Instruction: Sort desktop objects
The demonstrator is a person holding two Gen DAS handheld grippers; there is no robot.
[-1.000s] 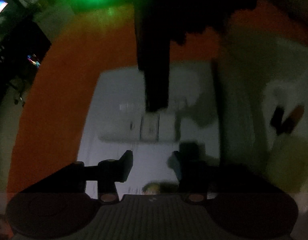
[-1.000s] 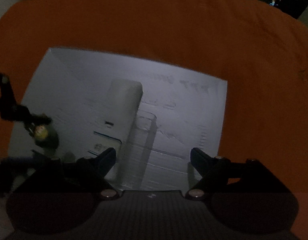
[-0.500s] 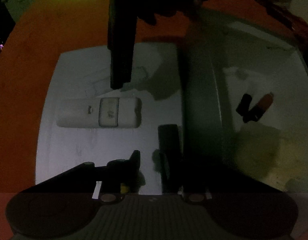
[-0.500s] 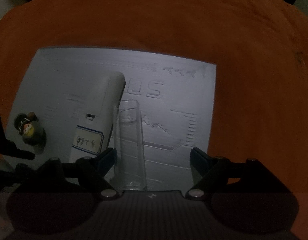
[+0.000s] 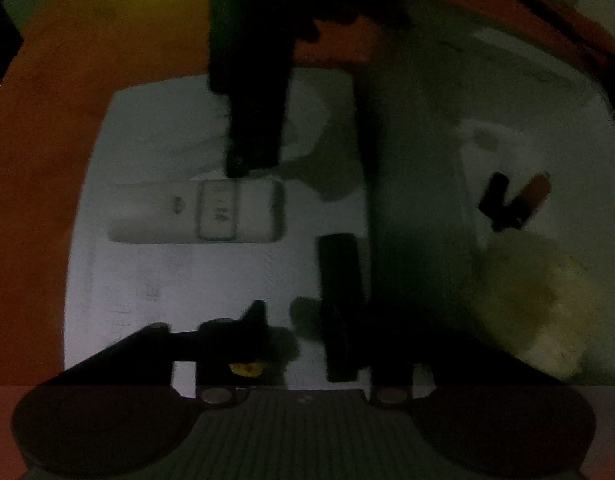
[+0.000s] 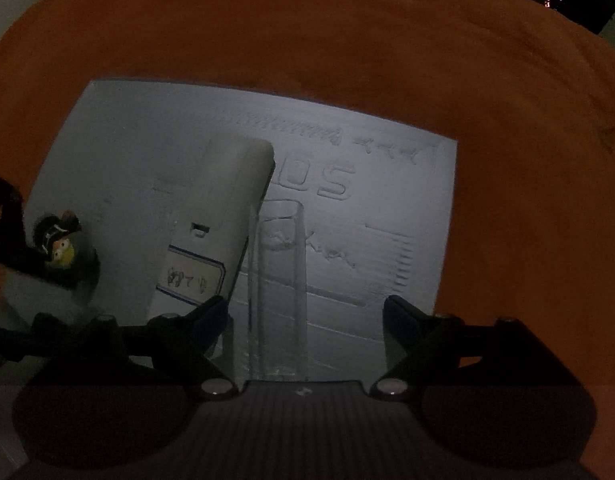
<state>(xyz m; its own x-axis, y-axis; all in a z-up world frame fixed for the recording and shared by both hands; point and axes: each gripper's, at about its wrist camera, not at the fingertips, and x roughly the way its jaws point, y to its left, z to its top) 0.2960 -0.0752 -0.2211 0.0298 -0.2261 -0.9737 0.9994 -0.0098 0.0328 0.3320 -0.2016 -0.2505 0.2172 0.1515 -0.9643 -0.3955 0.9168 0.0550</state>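
A white oblong device [image 6: 223,216] with a blue-framed label lies on a white sheet [image 6: 387,208]; it also shows in the left wrist view [image 5: 199,210]. A clear plastic tube [image 6: 281,288] lies between the open fingers of my right gripper [image 6: 307,312], beside the device. A small figurine [image 6: 61,246] with a yellow face stands at the sheet's left. My left gripper [image 5: 295,320] sits low over the figurine, whose yellow patch [image 5: 245,369] shows under the left finger; whether the jaws grip it is too dark to tell.
An orange cloth [image 6: 347,40] covers the table. A white tray [image 5: 547,140] at the right in the left wrist view holds a black-and-orange item [image 5: 515,200] and a pale yellowish object [image 5: 535,292]. The other gripper's dark finger [image 5: 255,100] hangs over the sheet.
The left gripper swung toward the tray and then steadied, its right finger now dark beside the tray wall. The right gripper drew closer over the tube and device.
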